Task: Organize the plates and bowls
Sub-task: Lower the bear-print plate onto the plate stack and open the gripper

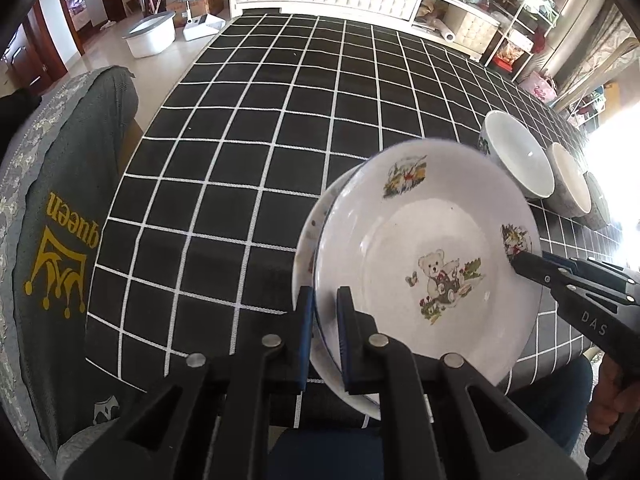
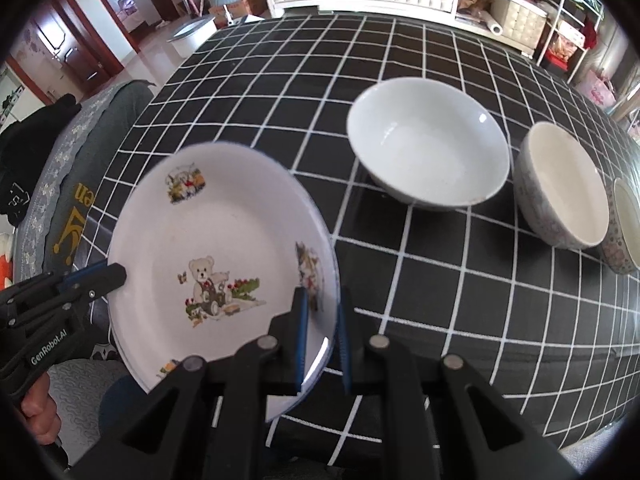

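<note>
Your left wrist camera looks steeply down, close over the bear plate (image 1: 424,264) from its left rim; your right wrist camera does likewise from its right rim. Both share that plate and the checked tablecloth (image 2: 420,280) beyond.

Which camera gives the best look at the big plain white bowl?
The right wrist view: the white bowl shows whole, rim and inside. In the left wrist view it sits small at the edge, partly hidden behind the teddy-bear plate.
</note>
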{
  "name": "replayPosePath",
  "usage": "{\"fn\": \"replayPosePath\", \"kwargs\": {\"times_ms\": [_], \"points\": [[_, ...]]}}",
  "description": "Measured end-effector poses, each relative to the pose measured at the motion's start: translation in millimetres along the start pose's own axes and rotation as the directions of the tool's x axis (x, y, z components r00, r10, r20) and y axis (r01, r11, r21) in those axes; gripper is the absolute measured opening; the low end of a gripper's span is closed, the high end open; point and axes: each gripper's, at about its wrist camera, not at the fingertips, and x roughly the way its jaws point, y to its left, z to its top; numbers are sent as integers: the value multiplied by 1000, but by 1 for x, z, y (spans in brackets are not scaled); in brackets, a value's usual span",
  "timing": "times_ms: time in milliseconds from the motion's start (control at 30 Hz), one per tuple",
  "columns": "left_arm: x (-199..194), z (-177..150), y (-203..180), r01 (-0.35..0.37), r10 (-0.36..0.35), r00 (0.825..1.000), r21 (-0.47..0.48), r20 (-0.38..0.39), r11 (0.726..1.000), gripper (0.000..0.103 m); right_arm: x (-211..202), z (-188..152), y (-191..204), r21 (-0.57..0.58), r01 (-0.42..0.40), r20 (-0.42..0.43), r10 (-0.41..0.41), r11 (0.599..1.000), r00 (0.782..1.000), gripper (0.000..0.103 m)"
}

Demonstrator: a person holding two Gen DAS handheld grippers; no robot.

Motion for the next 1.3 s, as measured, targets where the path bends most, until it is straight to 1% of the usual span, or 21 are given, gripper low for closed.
{"fn": "replayPosePath", "kwargs": {"times_ms": [67,133,300,500,667,767,800,833,867,900,967,1000,1033,1067,1100,1133,1167,1233,1267,1300], "points": [[3,-1,-2,0,0,1000,3,-8,1000,10,7,-3,-3,13,-7,-30,8,1000,1000,18],[1,-2,-5,-24,24,1000,18,13,1000,10,8,-6,-4,16,-23,-32,24,1000,999,18],[0,-1,0,0,0,1000,-2,8,1000,10,10,-7,2,4,-5,-35,5,1000,999,18],[-2,-2,-2,-12,12,1000,12,17,1000,10,11,-6,1,3,-11,-39,12,1000,999,19],[-5,-4,0,-12,12,1000,-5,21,1000,10,7,-7,0,-3,-10,-24,10,1000,1000,19],[-13,-6,-1,-40,39,998,10,51,999,10,1,-9,-4,-5,-6,5,6,1000,1000,19],[-16,-7,-2,-42,41,997,17,58,999,12,-1,-9,-4,-6,-2,12,2,1000,1000,21],[-18,-8,-3,-39,37,997,21,62,999,16,-3,-9,-5,-7,5,18,-5,1000,1000,26],[-20,-8,-4,-37,36,997,21,63,999,17,-6,-11,-5,-9,14,29,-14,1000,999,29],[-22,-8,-5,-38,36,997,20,68,999,17,-10,-12,-6,-16,23,42,-22,1000,999,34],[-27,-8,-9,-34,32,996,21,78,999,17,-18,-14,-7,-27,40,69,-38,999,997,36],[-31,-9,-12,-33,31,996,22,85,999,17,-24,-15,-7,-32,51,86,-48,998,995,38],[-34,-9,-15,-30,27,995,24,92,999,17,-29,-16,-8,-34,59,102,-55,998,993,45],[-37,-9,-18,-26,23,995,28,97,999,19,-36,-17,-8,-34,69,123,-64,997,990,49],[-41,-10,-23,-21,18,994,34,105,999,23,-44,-19,-9,-32,81,149,-76,996,986,56],[-46,-10,-28,-17,12,993,42,117,999,26,-52,-21,-10,-28,92,179,-85,995,980,60],[-50,-11,-32,-12,6,992,49,126,999,27,-59,-21,-11,-24,97,202,-90,995,975,62],[-59,-12,-41,-5,-4,990,65,144,998,28,-75,-24,-14,-15,92,241,-86,996,967,73],[-65,-12,-46,0,-11,988,73,156,997,30,-84,-26,-16,-13,84,258,-78,996,963,75],[-69,-12,-50,2,-15,986,78,164,997,35,-90,-26,-16,-11,82,271,-76,997,959,76]]}}
